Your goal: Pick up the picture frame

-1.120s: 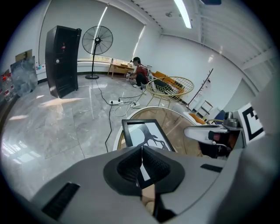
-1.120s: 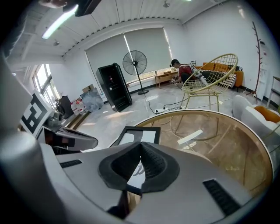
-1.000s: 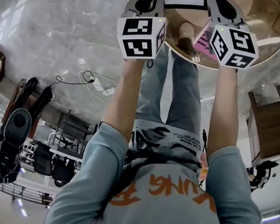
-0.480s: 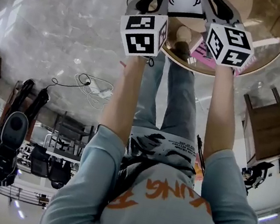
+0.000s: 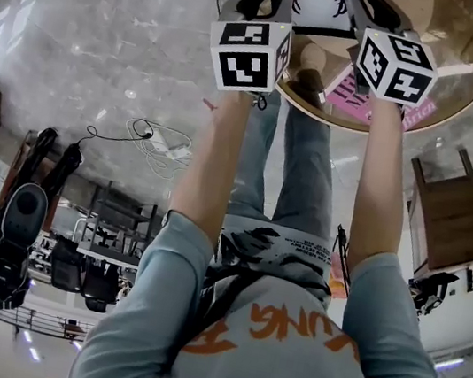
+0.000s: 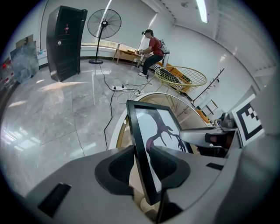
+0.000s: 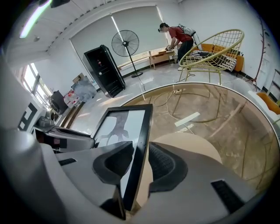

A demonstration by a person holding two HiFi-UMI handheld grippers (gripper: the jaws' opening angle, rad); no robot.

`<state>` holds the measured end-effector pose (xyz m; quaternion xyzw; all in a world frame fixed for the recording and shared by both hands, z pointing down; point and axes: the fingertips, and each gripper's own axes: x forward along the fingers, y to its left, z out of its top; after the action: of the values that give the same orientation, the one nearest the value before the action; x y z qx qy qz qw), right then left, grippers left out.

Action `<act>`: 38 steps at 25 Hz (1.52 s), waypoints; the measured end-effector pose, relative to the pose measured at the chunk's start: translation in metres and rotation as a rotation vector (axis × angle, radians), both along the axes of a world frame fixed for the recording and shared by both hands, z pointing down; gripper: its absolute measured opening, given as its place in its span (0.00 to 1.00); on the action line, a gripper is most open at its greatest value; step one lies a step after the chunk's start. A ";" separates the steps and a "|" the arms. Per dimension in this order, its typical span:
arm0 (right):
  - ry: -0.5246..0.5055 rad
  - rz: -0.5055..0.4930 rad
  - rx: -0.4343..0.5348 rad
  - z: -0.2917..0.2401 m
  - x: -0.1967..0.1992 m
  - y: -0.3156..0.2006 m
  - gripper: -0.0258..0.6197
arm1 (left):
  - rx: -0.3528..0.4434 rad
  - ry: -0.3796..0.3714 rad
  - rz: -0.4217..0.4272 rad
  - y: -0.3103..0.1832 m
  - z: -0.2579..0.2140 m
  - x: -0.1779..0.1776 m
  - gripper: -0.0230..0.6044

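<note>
The grey marble floor (image 5: 82,41) fills most of the head view. On it stands a round table (image 5: 463,42) with a brownish glass top. Far behind, the left gripper view shows a tall black cabinet (image 6: 65,41) and a standing fan (image 6: 104,24). The right gripper view shows also a yellow wire chair (image 7: 214,46) close to the table. A person (image 6: 152,46) in a red top bends over a bench at the far wall.

The picture frame (image 6: 158,131) is over the table top, between the two grippers. It is thin and black, stands nearly upright with a small tilt, and carries a white picture with a dark branching figure. Its lower edge is hidden behind the jaws, so it perhaps rests on the glass, but I cannot tell this surely.

The left gripper (image 6: 143,162) has one side edge of the frame between its jaws. These jaws have just been opening and now stand wide, one on each side of the edge, without pressing it. The right gripper (image 7: 139,162) has the opposite side edge between its jaws. They too have just been opening, and a clear gap shows between the frame and each jaw, so neither gripper clamps the frame.

A pink sheet (image 5: 353,91) shows at the near edge of the table, just beside the marker cube of the right gripper. A thin cable (image 5: 160,138) lies coiled on the floor, well apart from the table.
</note>
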<state>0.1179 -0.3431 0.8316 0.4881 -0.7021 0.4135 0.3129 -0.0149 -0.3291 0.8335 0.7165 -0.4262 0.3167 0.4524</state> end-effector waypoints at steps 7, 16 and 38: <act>-0.034 0.051 -0.016 -0.001 0.000 -0.002 0.20 | -0.037 -0.041 -0.012 -0.003 -0.001 0.001 0.24; -0.016 0.118 -0.029 -0.004 0.001 -0.002 0.17 | -0.059 0.014 -0.124 -0.003 0.000 -0.007 0.18; -0.116 0.049 0.099 -0.103 0.001 0.061 0.15 | 0.101 0.026 -0.164 0.053 -0.104 -0.008 0.17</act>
<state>0.1191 -0.2820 0.7284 0.4952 -0.7266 0.4132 0.2370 -0.0225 -0.2759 0.7295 0.7050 -0.4929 0.2475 0.4458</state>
